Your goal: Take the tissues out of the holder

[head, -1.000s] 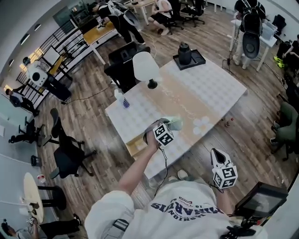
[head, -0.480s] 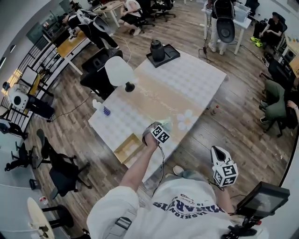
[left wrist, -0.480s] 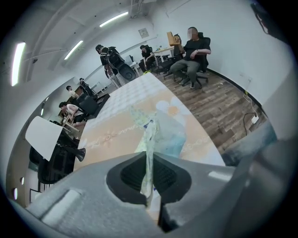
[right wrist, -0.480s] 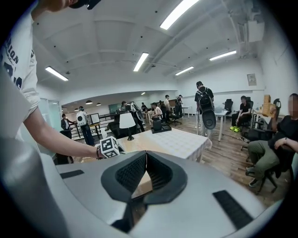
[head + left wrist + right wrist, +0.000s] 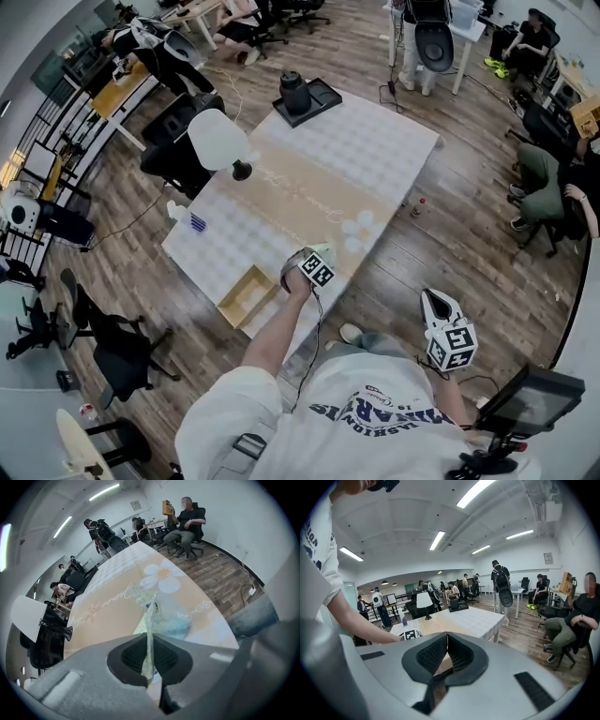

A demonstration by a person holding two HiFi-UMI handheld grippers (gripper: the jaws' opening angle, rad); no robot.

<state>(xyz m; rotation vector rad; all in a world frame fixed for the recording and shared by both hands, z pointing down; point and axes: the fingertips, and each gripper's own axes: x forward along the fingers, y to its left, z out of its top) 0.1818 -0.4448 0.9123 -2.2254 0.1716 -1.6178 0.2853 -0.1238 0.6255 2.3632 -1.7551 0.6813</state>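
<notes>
Left gripper view: the left tool (image 5: 149, 641) is pressed together on a thin, pale-green flap of the tissues (image 5: 166, 621). The soft bluish bulk of the pack hangs beyond the jaws, over the daisy-printed cloth of the bench (image 5: 105, 609); we cannot tell whether it touches the cloth. In the head view this tool sits at the near edge of the bench, just beside but apart from the open wooden box (image 5: 232, 302) that we take to be the holder, so the tissues are already out of it. The right tool (image 5: 429, 302), jaws together on nothing, hangs off the bench beside the person's body. We judge the hold slight. Only the flap is pinched, so a jerk could tear it or let it slide free, and a pack released this close to the edge could tip to the floor
</notes>
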